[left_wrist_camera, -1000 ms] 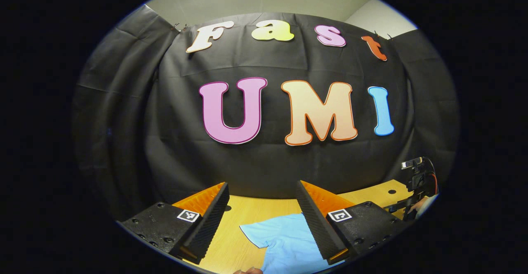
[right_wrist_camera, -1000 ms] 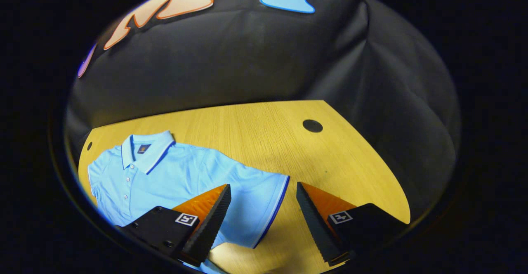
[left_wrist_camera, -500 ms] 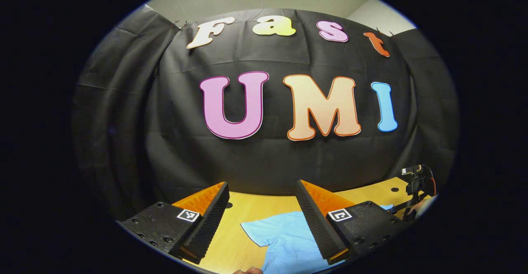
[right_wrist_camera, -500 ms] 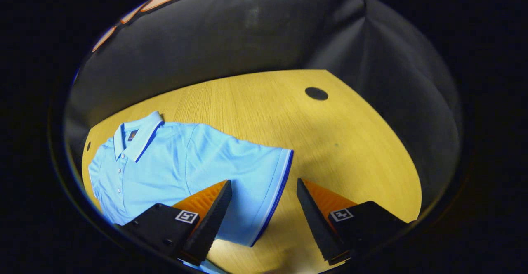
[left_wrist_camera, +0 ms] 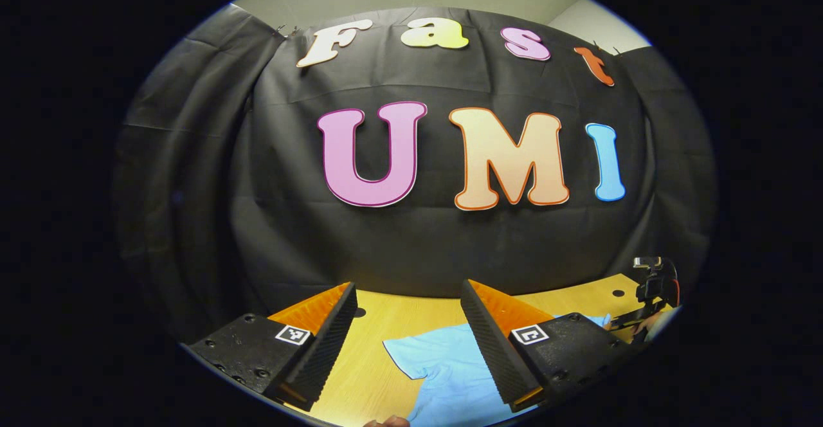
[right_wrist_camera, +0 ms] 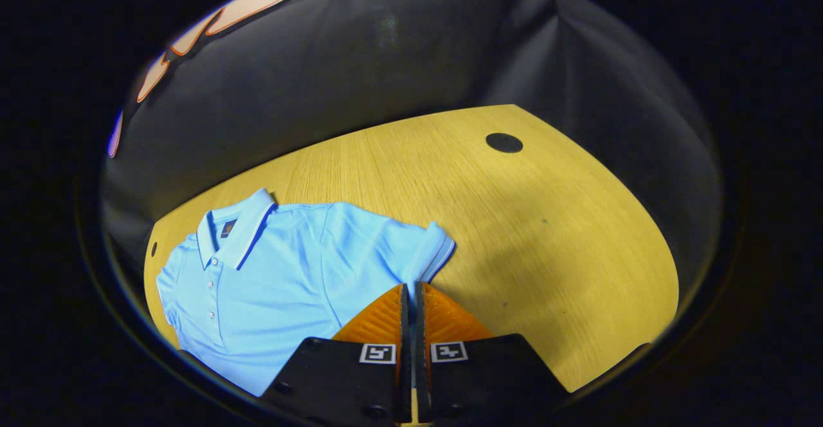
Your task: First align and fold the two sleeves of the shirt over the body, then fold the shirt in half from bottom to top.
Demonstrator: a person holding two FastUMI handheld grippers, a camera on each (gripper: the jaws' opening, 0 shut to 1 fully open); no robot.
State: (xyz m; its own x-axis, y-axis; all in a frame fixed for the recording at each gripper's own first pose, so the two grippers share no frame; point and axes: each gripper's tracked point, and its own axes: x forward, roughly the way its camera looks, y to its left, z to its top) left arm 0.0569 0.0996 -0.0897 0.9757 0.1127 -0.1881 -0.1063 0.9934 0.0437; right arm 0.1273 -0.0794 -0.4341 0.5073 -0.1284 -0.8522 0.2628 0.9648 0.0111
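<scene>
One sleeve (right_wrist_camera: 429,253) of shirt (right_wrist_camera: 276,285) pinched by right gripper (right_wrist_camera: 409,292), frame centre; left gripper (left_wrist_camera: 408,324) apart, idle. Step 1: next, carry sleeve over body.

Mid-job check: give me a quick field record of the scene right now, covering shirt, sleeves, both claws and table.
shirt: light blue polo shirt, lying flat, front up, collar toward the booth wall
near sleeve: sleeve cuff bunched and lifted at the right claw's tips
far sleeve: far sleeve still spread flat on the table
right claw: right claw, fingers together, pinching the sleeve edge
left claw: left claw, fingers wide apart, above the shirt, holding nothing
table: wooden table
folds done: none yet
</scene>
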